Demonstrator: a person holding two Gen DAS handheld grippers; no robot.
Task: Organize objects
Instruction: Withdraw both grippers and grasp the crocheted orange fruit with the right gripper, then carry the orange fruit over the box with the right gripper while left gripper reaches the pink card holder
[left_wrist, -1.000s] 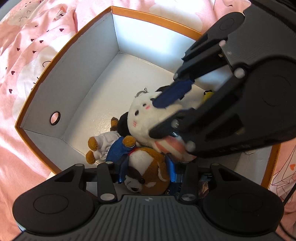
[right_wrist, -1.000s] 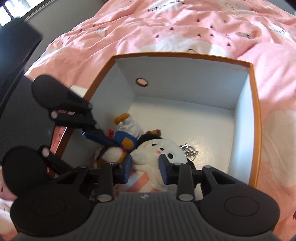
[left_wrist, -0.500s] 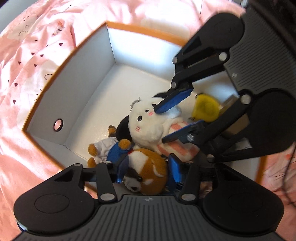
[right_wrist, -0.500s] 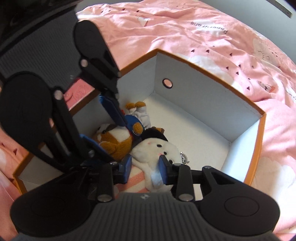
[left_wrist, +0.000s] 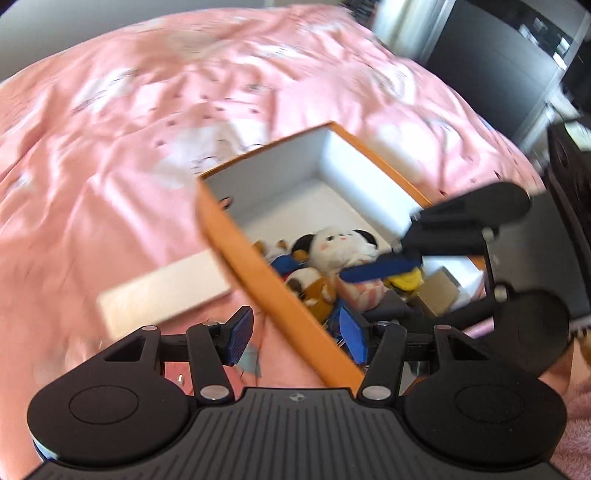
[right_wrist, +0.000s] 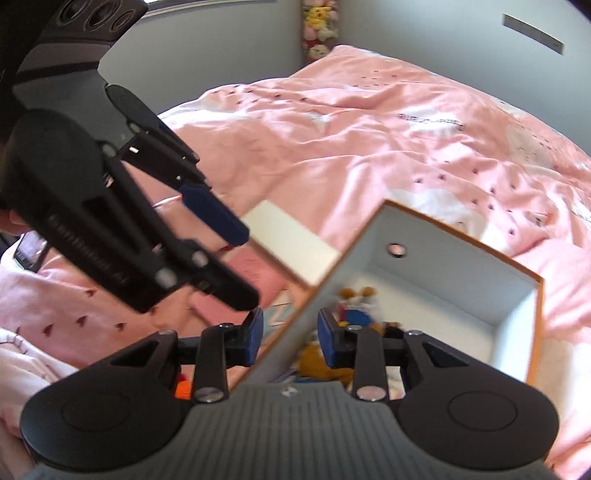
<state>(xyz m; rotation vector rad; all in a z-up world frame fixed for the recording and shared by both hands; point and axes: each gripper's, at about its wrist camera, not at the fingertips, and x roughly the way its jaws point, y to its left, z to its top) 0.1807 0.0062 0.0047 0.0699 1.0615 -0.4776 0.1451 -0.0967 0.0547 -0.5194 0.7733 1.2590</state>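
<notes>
We hold the left gripper (left_wrist: 297, 334) above the near corner of the open orange cardboard box with white inner walls (left_wrist: 258, 266). Its blue-padded jaws stand apart and hold nothing; the box's orange side wall runs diagonally between them, one pad over the bedspread and the other over the box interior.

Ahead of the left gripper and to its right, inside the box, lies a cluster of plush toys: a white plush animal with dark ears and pink cheeks (left_wrist: 340, 245), a brown-and-white plush dog (left_wrist: 314, 288) nearer to us, a plush figure in blue clothing (left_wrist: 284, 264) beside it, and a small yellow plush (left_wrist: 406, 280) further right. All are touching or overlapping.

The right gripper (right_wrist: 290, 332) also straddles a box wall, jaws apart and empty. In the left wrist view it (left_wrist: 380, 267) hovers just over the white plush; we cannot tell whether it touches.

A flat white rectangular board (left_wrist: 166, 288) lies on the pink patterned bedspread (left_wrist: 129, 147), ahead-left of the left gripper, just outside the box.
</notes>
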